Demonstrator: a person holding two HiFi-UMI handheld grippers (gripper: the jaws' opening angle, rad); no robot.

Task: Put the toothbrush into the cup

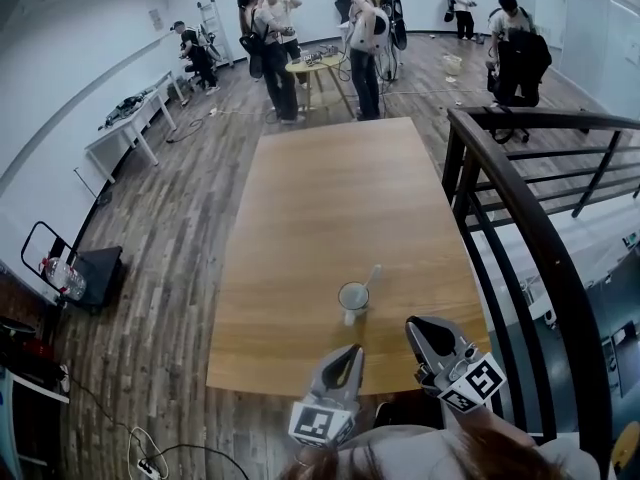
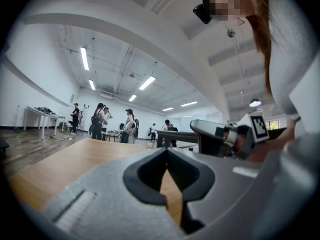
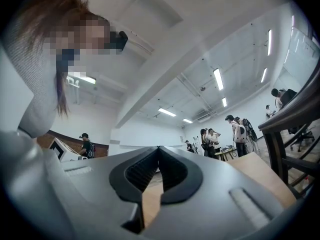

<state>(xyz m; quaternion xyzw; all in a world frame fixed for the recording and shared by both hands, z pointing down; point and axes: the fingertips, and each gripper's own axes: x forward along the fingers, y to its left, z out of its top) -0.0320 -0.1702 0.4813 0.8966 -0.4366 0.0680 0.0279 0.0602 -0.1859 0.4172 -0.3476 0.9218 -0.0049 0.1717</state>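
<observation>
The toothbrush (image 1: 372, 279) stands in the cup (image 1: 352, 299) on the table (image 1: 330, 198), leaning toward 1 o'clock. The cup lies at 12 o'clock from the left gripper (image 1: 351, 352) and at 10 o'clock from the right gripper (image 1: 417, 328). Both grippers' jaws are closed and empty.

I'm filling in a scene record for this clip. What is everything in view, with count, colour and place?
table: one, light wood, centre
cup: one, whitish, near the table's near edge
toothbrush: one, pale, in the cup, leaning out
railing: one, dark, right of the table
people: several, far end of the room
small table: one, yellowish, among them
white table: at least one, left wall
left gripper: grey, shut, empty, near edge
right gripper: grey, shut, empty, near edge
</observation>
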